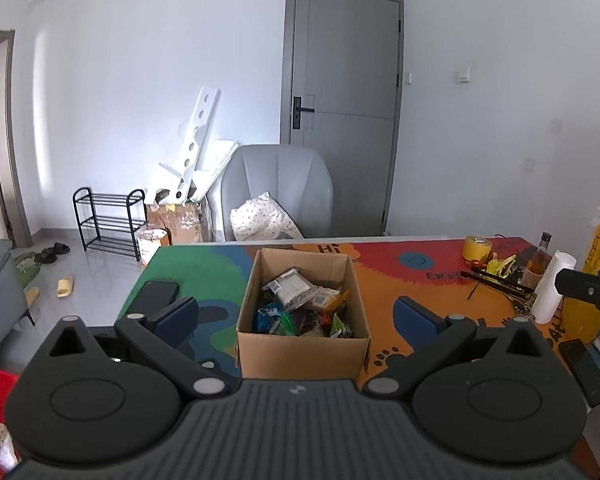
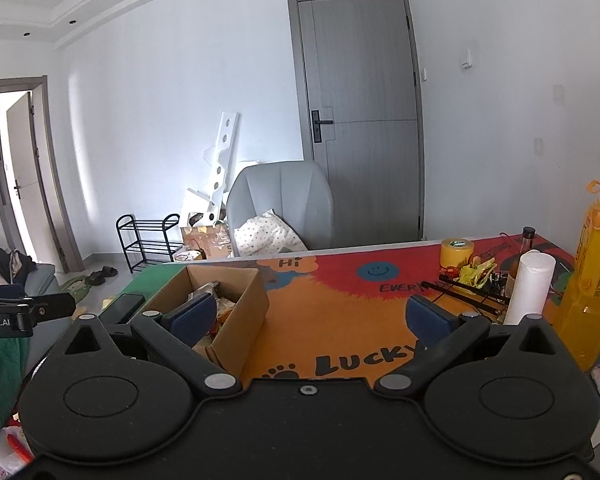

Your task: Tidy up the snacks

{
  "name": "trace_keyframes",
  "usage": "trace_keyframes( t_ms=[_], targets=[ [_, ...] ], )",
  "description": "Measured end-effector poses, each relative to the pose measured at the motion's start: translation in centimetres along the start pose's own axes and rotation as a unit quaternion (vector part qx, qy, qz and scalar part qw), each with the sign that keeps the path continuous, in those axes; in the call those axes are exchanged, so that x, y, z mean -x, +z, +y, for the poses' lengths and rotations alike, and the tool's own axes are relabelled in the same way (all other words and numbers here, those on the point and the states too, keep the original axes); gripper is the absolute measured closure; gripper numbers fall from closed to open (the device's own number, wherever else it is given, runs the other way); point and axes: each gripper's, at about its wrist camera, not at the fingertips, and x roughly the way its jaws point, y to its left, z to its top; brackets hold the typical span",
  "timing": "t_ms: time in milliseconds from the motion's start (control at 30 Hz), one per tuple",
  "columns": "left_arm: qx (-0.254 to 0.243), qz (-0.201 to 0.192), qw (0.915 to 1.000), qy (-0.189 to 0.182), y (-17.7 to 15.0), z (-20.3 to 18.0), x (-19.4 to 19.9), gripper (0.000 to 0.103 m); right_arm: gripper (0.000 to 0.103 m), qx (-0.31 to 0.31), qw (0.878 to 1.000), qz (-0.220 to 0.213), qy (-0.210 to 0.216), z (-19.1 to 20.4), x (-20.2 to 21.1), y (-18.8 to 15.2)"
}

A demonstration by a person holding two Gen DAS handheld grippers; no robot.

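Observation:
An open cardboard box [image 1: 300,346] stands on the colourful table mat [image 1: 416,288], filled with several snack packets [image 1: 300,308] in white, blue, green and orange wrappers. My left gripper [image 1: 296,316] hangs open just in front of the box, its blue pads on either side of it, holding nothing. In the right wrist view the same box [image 2: 240,320] sits at the left, with my right gripper [image 2: 312,320] open and empty over the orange part of the mat [image 2: 340,320]. Its left finger [image 2: 190,316] overlaps the box's right side.
A black phone [image 1: 156,296] lies left of the box. At the right stand a yellow tape roll [image 2: 456,252], a dark glass bottle [image 2: 520,256], a white paper roll [image 2: 528,288], black chopsticks [image 2: 472,292] and a big yellow oil bottle [image 2: 596,280]. A grey chair [image 1: 276,188] stands behind the table.

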Motion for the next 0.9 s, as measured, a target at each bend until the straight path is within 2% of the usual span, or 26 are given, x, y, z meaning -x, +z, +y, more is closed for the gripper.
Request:
trace_keyframes(
  t_ms=[900],
  targets=[
    [-0.007, 0.009, 0.9999, 0.002, -0.17, -0.13, -0.62, 0.0, 0.0, -0.005, 1.0, 0.022, 0.009, 0.11, -0.47, -0.22]
  ],
)
